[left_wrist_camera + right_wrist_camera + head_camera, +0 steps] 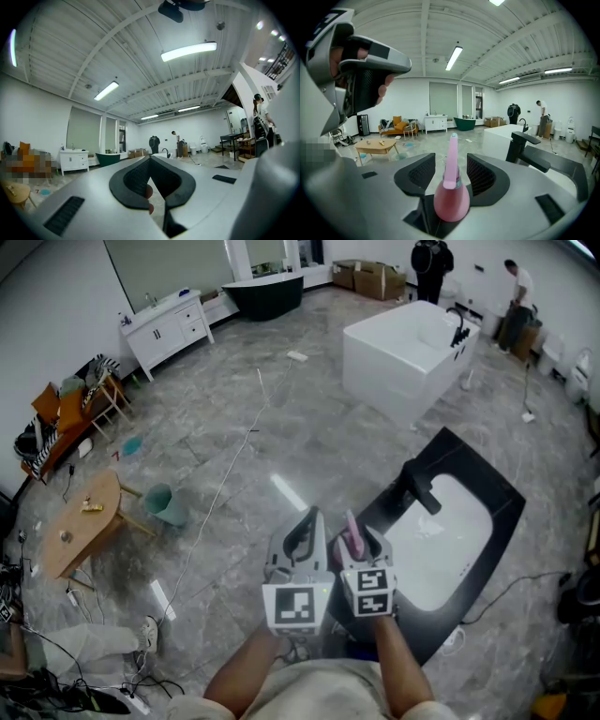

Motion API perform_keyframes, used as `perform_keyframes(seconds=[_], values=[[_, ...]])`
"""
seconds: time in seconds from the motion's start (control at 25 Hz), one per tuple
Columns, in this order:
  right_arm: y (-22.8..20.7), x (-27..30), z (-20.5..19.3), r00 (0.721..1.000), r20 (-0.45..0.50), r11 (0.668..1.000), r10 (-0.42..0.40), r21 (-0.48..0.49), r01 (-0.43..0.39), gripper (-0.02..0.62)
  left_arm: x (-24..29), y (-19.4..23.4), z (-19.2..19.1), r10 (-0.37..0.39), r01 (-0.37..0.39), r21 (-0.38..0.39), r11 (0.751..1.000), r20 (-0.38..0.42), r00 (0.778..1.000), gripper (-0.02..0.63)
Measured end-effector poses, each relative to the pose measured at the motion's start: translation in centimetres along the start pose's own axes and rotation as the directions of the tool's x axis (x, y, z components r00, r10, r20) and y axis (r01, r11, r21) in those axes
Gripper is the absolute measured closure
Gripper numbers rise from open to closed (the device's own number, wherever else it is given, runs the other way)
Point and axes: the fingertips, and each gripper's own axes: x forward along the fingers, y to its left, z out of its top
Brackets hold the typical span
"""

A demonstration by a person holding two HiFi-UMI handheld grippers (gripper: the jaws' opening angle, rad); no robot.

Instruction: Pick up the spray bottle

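A pink spray bottle (pixel 451 197) with a tall pink nozzle stands upright between the jaws of my right gripper (pixel 451 171). Those jaws are open, with a gap on each side of the nozzle, and the bottle's round body sits low near their base. From the head view, the bottle (pixel 352 532) shows as a pink strip in the right gripper (pixel 361 535), above the edge of the black-rimmed basin (pixel 487 563). My left gripper (pixel 305 521) is right beside it, on the left. Its pads meet at the tip, so the left gripper (pixel 150 161) is shut on nothing.
A black faucet (pixel 419 486) stands at the basin's far edge. A white bathtub (pixel 412 352) sits further back, with people (pixel 431 268) behind it. To the left are a wooden table (pixel 84 521) and a teal bin (pixel 169 505). Cables run across the grey floor.
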Motion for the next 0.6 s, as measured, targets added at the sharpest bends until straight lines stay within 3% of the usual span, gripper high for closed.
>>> perform_keyframes(seconds=[0.6], values=[[0.1, 1.4, -2.7, 0.998, -0.060, 1.000, -0.018, -0.017, 0.017, 0.399, 0.0, 0.7, -0.5, 0.017, -0.016, 0.011, 1.000, -0.022, 1.000, 0.604]])
